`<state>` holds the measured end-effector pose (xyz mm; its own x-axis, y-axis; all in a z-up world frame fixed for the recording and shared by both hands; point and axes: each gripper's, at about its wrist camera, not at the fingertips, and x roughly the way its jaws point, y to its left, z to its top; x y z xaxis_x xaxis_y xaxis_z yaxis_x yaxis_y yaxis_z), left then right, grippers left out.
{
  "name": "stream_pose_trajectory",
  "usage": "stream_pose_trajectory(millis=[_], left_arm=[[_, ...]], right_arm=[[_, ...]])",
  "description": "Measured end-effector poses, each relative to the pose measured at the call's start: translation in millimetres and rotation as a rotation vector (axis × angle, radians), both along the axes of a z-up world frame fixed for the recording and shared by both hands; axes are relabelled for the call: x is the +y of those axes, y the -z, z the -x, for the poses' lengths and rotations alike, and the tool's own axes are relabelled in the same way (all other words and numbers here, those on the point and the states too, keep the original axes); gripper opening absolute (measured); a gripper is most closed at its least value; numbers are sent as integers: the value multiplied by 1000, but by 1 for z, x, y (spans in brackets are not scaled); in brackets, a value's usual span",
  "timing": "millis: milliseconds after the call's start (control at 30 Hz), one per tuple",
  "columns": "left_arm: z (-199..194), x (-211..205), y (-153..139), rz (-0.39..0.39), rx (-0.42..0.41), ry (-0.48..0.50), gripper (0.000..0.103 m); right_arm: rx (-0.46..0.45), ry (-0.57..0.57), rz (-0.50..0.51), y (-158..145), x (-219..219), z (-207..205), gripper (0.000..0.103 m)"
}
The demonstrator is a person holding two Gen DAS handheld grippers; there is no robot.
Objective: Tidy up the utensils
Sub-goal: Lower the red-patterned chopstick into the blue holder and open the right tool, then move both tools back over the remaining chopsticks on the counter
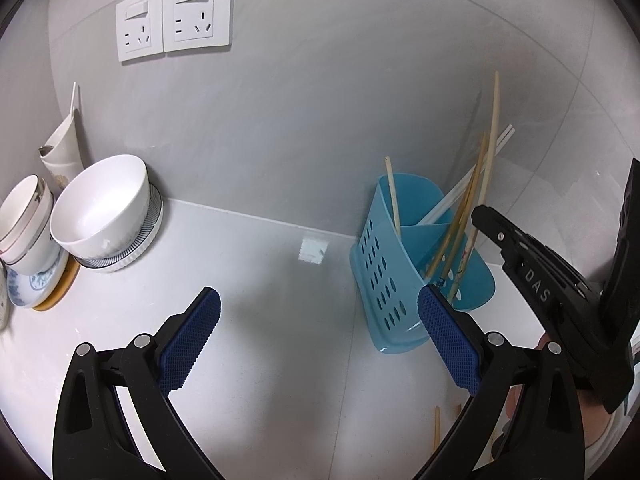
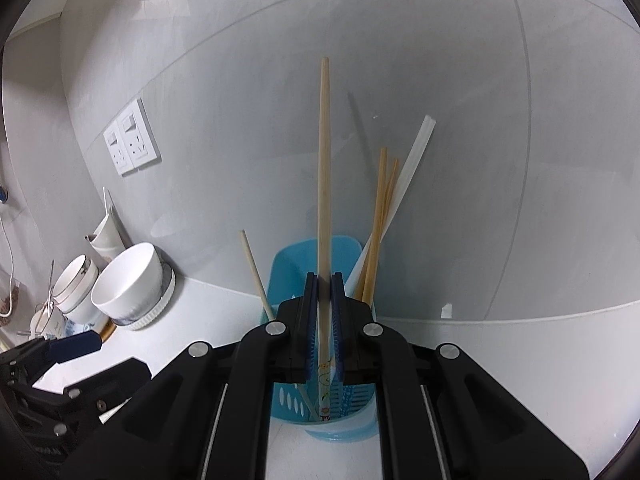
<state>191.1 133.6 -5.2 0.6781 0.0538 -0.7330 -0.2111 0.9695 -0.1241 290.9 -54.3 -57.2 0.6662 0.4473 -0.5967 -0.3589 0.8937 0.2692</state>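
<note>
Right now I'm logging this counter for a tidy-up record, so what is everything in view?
Utensil holder: one, light blue, perforated, on the counter against the wall.
Held chopstick: one, pale wood, upright between the right gripper's pads, lower end in the holder.
Other chopsticks: several, wooden and white, leaning in the holder.
Loose chopsticks: at least two, wooden, on the counter near the left gripper.
Bowls: a few, white, stacked on plates at the left.
Wall sockets: two, white, on the grey wall.
Left gripper: black, blue pads, open, empty.
Right gripper: black, blue pads, shut on the chopstick.
</note>
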Motion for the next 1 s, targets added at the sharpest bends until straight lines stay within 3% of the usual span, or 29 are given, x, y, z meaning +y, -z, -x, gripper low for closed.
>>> stream_pose_trajectory(millis=[100, 233, 333, 600, 800, 1000], left_arm=[[-1, -1, 0, -1, -3, 4, 97], [0, -4, -1, 7, -1, 5, 97], [2, -7, -2, 6, 1, 5, 97], [16, -29, -11, 7, 0, 30, 97], [29, -55, -9, 7, 24, 84, 97], [40, -81, 3, 24, 69, 137, 97]], right_arm=[[38, 1, 22, -1, -2, 0, 14], [43, 11, 32, -10, -10, 5, 31], [35, 25, 54, -20, -21, 12, 53], [64, 71, 111, -31, -68, 38, 83], [148, 126, 115, -23, -110, 60, 94], [211, 190, 154, -5, -147, 85, 95]])
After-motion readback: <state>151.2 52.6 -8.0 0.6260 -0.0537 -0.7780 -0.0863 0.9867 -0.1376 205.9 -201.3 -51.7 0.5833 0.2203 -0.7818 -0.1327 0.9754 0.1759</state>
